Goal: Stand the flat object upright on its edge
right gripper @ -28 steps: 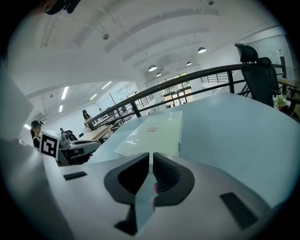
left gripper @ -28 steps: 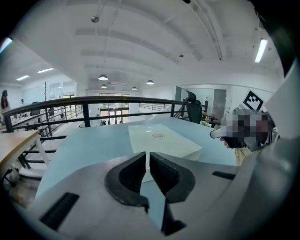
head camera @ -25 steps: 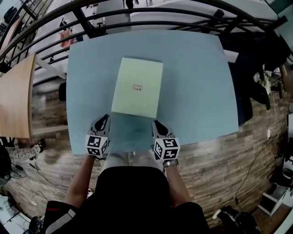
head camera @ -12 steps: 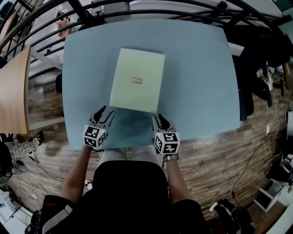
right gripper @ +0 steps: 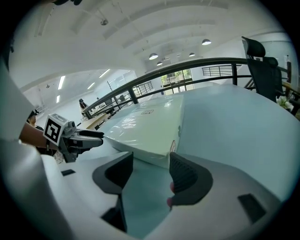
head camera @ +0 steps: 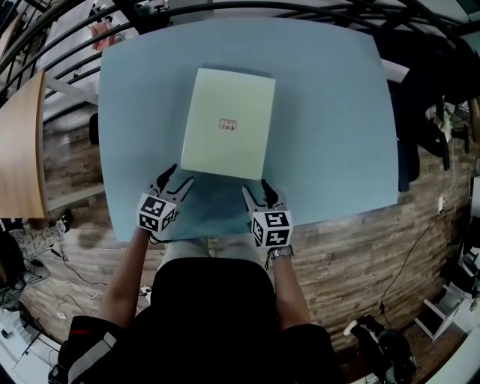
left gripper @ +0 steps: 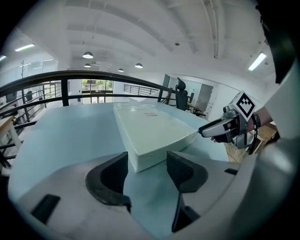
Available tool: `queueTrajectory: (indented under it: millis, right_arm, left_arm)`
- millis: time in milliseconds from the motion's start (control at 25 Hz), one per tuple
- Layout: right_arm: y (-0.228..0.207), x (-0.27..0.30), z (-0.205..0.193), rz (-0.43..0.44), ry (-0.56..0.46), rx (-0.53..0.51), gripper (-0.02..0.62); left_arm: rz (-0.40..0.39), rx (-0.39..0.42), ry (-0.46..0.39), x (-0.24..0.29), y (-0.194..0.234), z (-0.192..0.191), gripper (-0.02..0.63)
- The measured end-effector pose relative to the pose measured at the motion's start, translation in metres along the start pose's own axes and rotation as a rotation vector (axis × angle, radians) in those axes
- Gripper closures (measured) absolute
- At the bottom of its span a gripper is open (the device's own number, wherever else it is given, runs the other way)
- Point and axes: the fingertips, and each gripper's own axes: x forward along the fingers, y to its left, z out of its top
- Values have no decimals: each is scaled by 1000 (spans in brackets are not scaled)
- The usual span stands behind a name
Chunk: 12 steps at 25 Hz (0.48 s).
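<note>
A flat pale green box [head camera: 228, 123] with a small label on top lies flat on the light blue table [head camera: 330, 135]. My left gripper [head camera: 175, 180] sits just short of the box's near left corner [left gripper: 140, 157], its jaws open after having just been opening, nothing pressed between them. My right gripper [head camera: 256, 192] stands at the near right corner [right gripper: 161, 152], jaws likewise open and just widened, the corner ahead of the gap. In each gripper view the other gripper shows: the right one [left gripper: 220, 129] and the left one [right gripper: 89, 136].
A black curved railing [head camera: 225, 7] runs along the table's far side. A wooden tabletop [head camera: 19, 150] stands to the left. A black office chair [right gripper: 265, 70] is beyond the table's right side. Cables lie on the wood floor [head camera: 420, 247].
Both grippers went from shut to open and moved forward and down toward the box's near edge. The box has not moved.
</note>
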Motion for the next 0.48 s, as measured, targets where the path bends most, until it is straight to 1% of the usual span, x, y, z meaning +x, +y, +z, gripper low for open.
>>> queueTrajectory:
  millis: [80,240,480]
  right_arm:
    - [2,3,-2,3,7,-4,359]
    - [2,9,-4,-7,16,-10,344]
    - [-3,15,-2,-33,28,-37,342]
  left_arm:
    - [-15,7,1,2,-1,-1,364]
    - [-34,22,-3,6,3,-2,359]
    - [-79,53,18,14,-1,-5,348]
